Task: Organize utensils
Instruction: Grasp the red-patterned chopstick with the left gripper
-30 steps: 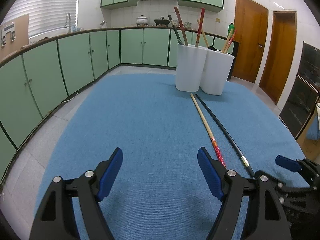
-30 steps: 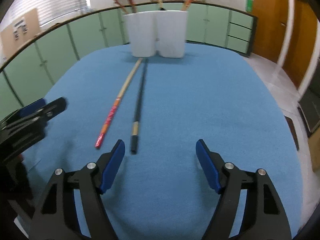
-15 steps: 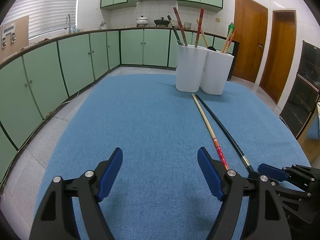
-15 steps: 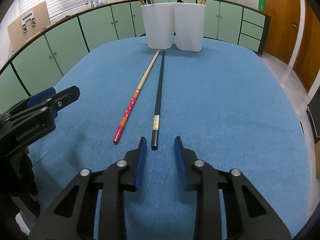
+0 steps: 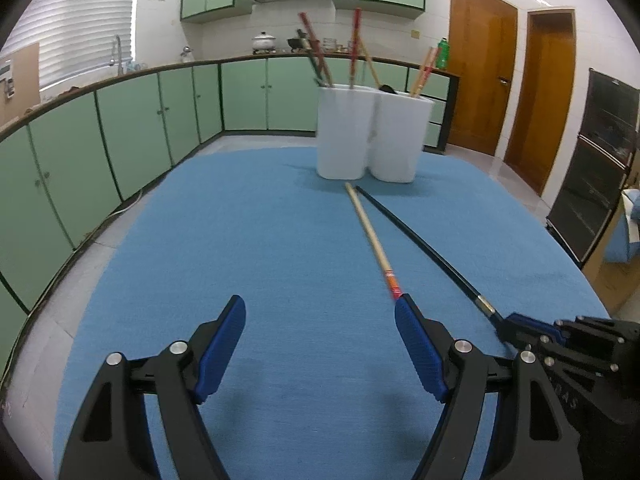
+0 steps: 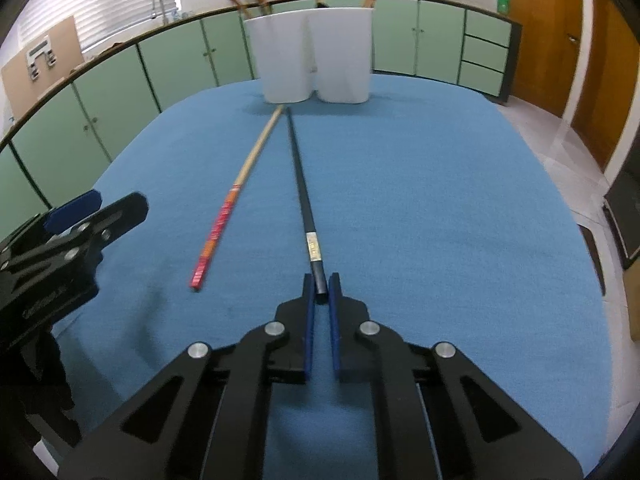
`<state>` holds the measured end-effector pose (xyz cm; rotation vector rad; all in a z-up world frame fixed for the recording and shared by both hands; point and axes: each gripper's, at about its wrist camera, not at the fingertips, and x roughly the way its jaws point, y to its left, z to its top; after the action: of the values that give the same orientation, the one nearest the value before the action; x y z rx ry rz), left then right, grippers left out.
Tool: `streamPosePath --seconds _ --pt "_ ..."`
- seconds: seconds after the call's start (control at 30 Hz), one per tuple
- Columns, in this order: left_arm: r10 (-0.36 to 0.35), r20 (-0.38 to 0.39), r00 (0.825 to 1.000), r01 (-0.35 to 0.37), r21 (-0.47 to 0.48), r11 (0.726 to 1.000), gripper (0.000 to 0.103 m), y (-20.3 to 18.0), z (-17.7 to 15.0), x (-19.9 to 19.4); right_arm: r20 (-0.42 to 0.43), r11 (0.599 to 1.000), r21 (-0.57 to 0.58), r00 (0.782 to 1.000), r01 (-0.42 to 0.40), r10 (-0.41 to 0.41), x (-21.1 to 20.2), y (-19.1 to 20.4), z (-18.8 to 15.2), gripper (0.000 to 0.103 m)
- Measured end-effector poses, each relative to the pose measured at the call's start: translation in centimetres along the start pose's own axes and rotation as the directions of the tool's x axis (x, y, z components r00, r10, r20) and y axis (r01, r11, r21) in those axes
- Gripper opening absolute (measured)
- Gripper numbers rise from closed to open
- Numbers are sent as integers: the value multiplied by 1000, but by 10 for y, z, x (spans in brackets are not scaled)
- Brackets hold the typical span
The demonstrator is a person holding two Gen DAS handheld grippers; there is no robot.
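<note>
my right gripper [image 6: 321, 289] has its blue pads pinched together on the near end of the black chopstick [image 6: 301, 184], right below the little gold band on it. the rest of that stick runs away from me across the blue table [image 6: 440, 184], its far tip ending just in front of the two white holders [image 6: 312, 56] at the far side. can't really tell from the pictures whether the near end is lifted off the cloth or just lying on it.

the wooden chopstick [image 6: 236, 192], the one with the red and orange patterned handle, lies just left of the black one. they're close at the far tips and spread apart toward me, so they make a narrow v. nothing is touching it.

my left gripper [image 5: 320, 346] has its pads wide apart, hovering low over the table with nothing between them. in the left wrist view the red end of the wooden chopstick [image 5: 374, 240] disappears right behind its right pad, and the right gripper [image 5: 520, 326] shows at the lower right on the black chopstick [image 5: 424, 248].

the white holders [image 5: 372, 136] stand side by side, touching, with several chopsticks already sticking out of them at angles. green cabinets [image 5: 120, 140] curve round behind the table.
</note>
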<state>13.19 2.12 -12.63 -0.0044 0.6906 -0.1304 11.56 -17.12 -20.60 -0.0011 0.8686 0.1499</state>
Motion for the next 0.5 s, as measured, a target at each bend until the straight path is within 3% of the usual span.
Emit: streamPosePath --seconds 0.3,0.5 --pt "-26 -77 997 30 48 998 75 -32 -4 12 -12 998 57 1000 -19 19 -2 -25 -1 6" --pt "-26 -149 989 36 65 997 65 -38 -6 25 -12 997 64 999 -38 39 -1 -30 -2 7"
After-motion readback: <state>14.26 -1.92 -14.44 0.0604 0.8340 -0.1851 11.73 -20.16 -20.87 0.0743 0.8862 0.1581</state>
